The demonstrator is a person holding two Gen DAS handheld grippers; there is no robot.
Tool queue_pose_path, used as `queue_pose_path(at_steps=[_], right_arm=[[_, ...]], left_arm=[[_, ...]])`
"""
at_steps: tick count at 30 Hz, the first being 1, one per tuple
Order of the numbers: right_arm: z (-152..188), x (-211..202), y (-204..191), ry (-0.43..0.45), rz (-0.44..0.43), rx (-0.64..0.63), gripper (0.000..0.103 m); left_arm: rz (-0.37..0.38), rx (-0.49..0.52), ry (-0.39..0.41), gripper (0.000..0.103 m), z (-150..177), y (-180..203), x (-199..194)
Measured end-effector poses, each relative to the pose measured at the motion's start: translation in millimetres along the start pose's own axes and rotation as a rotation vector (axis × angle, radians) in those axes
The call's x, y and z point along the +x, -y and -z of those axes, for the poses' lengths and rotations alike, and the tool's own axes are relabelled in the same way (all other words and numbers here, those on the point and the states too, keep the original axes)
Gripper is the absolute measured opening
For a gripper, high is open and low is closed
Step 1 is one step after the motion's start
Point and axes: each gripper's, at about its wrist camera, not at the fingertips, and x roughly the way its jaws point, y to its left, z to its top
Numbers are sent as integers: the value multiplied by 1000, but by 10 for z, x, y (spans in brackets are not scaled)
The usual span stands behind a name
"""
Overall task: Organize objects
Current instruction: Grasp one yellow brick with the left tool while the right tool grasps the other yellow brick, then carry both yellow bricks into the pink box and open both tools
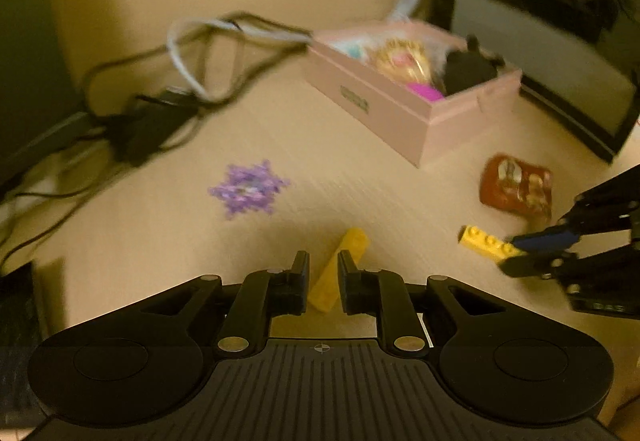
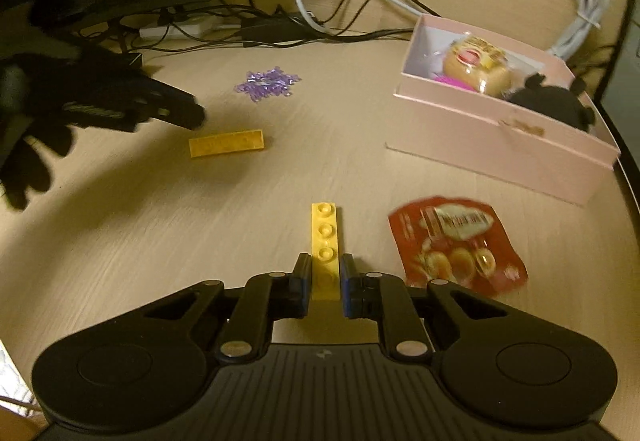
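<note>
Right gripper [image 2: 325,273] has its fingers pressed to the sides of a studded yellow brick [image 2: 326,241], which is near the pink box [image 2: 500,145], just beside the red snack packet [image 2: 456,245]. Left gripper [image 1: 323,273] has its fingers slightly apart around a flat yellow plate [image 1: 340,269]; contact unclear. It lies well short of the box. Both pieces look light, stiff and smooth; pinch the long sides. Purple snowflake [image 1: 248,189] looks thin, possibly fragile.
</note>
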Motion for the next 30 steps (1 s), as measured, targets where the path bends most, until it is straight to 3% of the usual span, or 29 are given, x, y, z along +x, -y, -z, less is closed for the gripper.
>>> queue_pose_path(at_steps=[7, 10, 15, 17, 19, 22, 30], right_arm=[[92, -83, 24, 4, -4, 12, 16], [64, -71, 2, 0, -13, 5, 25], [-15, 10, -27, 3, -4, -25, 26], [-52, 48, -36, 2, 1, -42, 26], [-80, 58, -50, -5, -4, -56, 15], [-65, 16, -54, -13, -17, -83, 14], [-25, -441, 224, 21, -24, -40, 14]], left_arm=[[65, 49, -97, 21, -88, 31, 286], [57, 63, -102, 22, -78, 110, 358], [30, -23, -77, 24, -41, 182, 341], [10, -72, -64, 16, 5, 217, 309], [19, -143, -46, 15, 78, 238, 252], [12, -184, -22, 15, 199, 322, 161], [19, -232, -87, 15, 358, 647, -41]])
